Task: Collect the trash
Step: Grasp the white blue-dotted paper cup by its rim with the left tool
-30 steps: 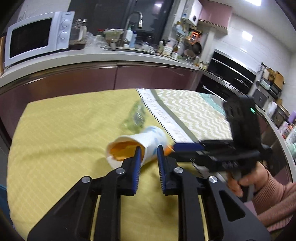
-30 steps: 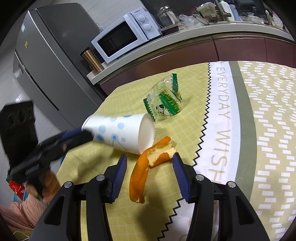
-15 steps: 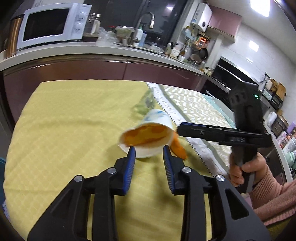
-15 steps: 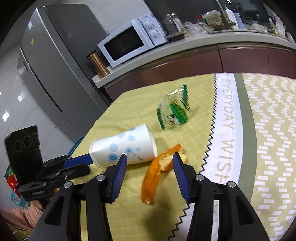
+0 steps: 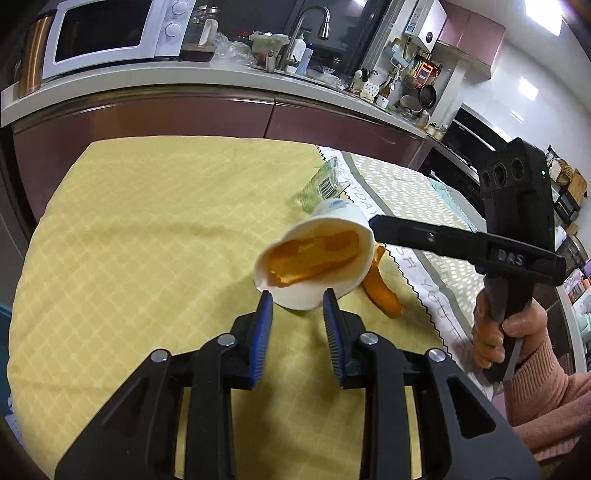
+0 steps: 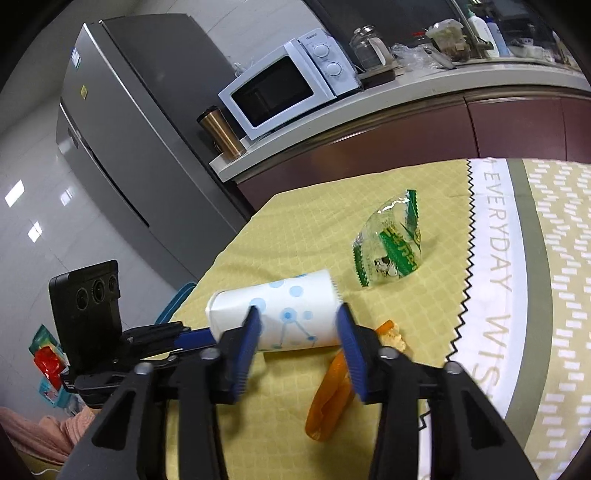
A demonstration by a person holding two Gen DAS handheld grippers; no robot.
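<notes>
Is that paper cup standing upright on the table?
No, the paper cup lies on its side, its open mouth toward the left gripper.

This is a home kitchen. A white microwave [image 6: 291, 86] stands on a long pale countertop [image 5: 147, 79] over dark maroon cabinet fronts [image 5: 332, 122], with a copper-coloured tumbler [image 6: 221, 133] beside it, a tall grey refrigerator [image 6: 122, 136] at the counter's end, and a curved sink faucet [image 5: 308, 24] among bottles and jars. Farther along hang pans and utensils [image 5: 421, 86] under a white wall-mounted water heater [image 5: 424, 22], near a black oven [image 5: 465, 136], and in front stands a desk covered with a yellow checked cloth [image 5: 147, 240].
</notes>
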